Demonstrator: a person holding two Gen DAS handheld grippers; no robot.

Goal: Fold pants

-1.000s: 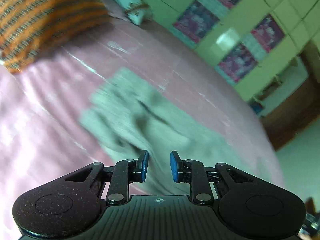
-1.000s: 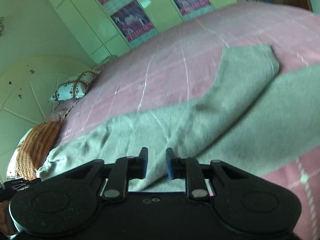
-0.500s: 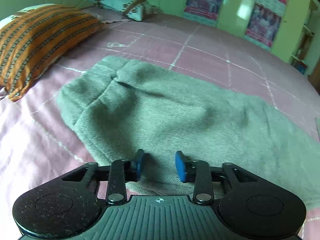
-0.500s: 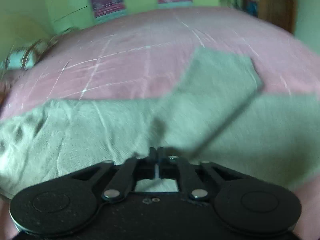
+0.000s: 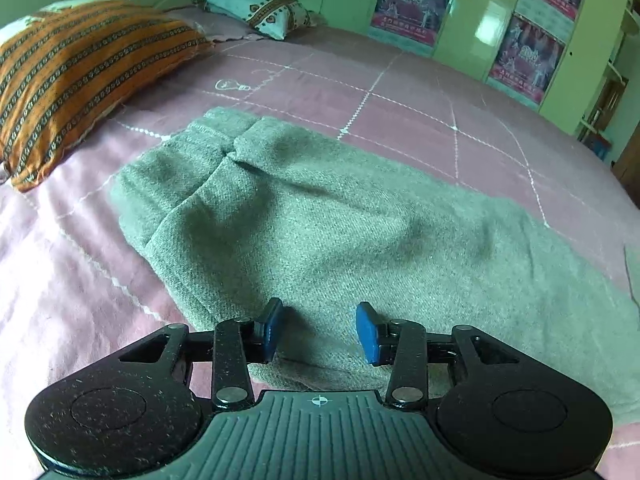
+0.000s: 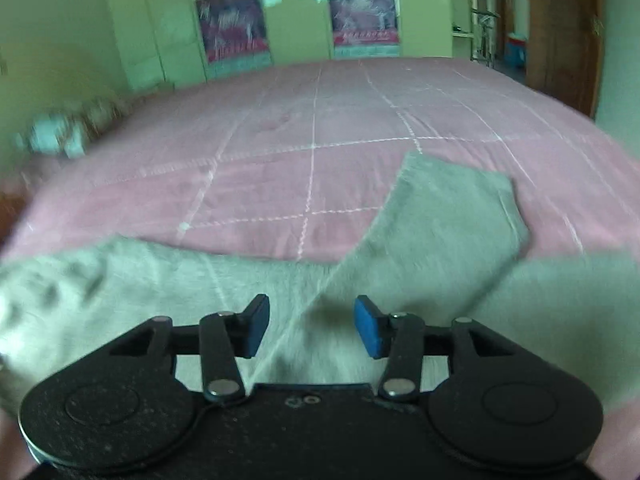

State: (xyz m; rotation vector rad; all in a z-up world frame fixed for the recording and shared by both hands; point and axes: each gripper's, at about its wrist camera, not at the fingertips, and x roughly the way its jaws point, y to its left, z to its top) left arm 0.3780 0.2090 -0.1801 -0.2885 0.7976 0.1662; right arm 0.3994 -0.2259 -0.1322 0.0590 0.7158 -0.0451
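Note:
Grey pants lie spread on a pink bed. In the left wrist view the waistband end bunches at the upper left, and my left gripper hovers over the near hem, its jaws opening with only flat cloth beneath. In the right wrist view the pants show one leg end angled up to the right over the other. My right gripper sits above the crease where the legs part, jaws opening, nothing pinched between the blue pads.
The pink quilted bedspread stretches far behind the pants. An orange striped pillow and a white patterned pillow lie at the head. Green cupboards with posters line the far wall; a brown door stands right.
Both grippers swung level across the bed and rolled upright. The right jaws closed fully, then opened wide. The left jaws widened steadily. The pants now lie flat, released.

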